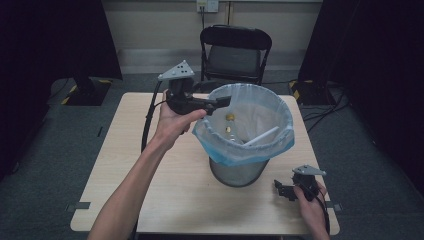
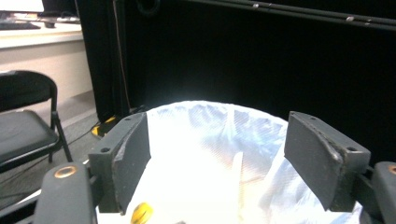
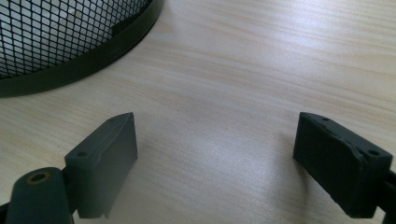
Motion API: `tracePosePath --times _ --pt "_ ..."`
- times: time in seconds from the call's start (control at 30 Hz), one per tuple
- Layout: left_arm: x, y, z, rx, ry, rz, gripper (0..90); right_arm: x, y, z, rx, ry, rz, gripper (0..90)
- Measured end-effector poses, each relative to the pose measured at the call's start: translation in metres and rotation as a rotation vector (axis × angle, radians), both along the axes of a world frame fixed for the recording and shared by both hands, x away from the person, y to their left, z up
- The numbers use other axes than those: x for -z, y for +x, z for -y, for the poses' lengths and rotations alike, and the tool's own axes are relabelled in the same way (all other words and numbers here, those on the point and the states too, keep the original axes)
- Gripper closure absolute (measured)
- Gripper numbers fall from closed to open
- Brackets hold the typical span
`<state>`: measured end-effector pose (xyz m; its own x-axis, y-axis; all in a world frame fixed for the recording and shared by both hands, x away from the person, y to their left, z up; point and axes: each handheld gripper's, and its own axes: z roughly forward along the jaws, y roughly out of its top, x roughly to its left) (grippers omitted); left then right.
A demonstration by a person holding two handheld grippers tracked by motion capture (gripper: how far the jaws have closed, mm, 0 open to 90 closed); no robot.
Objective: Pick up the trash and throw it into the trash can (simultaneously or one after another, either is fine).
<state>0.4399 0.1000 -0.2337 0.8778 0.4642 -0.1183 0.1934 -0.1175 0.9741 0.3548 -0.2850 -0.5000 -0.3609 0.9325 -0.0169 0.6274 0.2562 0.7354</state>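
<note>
Forearms enter from the bottom of the high view. Left gripper (image 1: 220, 104) held level over the near-left rim of the mesh bin (image 1: 239, 172), jaws wide apart, nothing between them. Bin stands mid-table (image 1: 150, 200), lined with a white-and-blue bag (image 1: 270, 142); a small yellow item (image 1: 229, 117) and a white stick (image 1: 261, 135) lie inside. Right gripper (image 1: 281, 190) rests on the table just right of the bin's base, jaws spread, empty.

Left gripper (image 1: 218, 104): black body, grey three-cornered plate with small holes, black cable trailing.
Right gripper (image 1: 280, 190): black, grey plate, black cable.
Jaws: matte black blocks, recessed screw holes, brass-coloured bushing at base.
Forearms: bare, no sleeves.
</note>
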Motion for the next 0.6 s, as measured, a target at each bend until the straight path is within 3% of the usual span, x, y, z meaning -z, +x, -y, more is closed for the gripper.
tracePosePath --times 0.27,0.4,0.6 --pt "0.001 -0.002 -0.011 -0.033 -0.007 0.003 22.1 0.0 0.0 0.0 0.0 0.0 0.0 12.6" --pt "0.001 -0.002 -0.017 -0.057 0.012 0.01 16.5 0.0 0.0 0.0 0.0 0.0 0.0 12.6" --pt "0.005 0.0 -0.029 -0.108 0.019 -0.009 15.5 0.0 0.0 0.0 -0.001 0.001 -0.001 12.6"
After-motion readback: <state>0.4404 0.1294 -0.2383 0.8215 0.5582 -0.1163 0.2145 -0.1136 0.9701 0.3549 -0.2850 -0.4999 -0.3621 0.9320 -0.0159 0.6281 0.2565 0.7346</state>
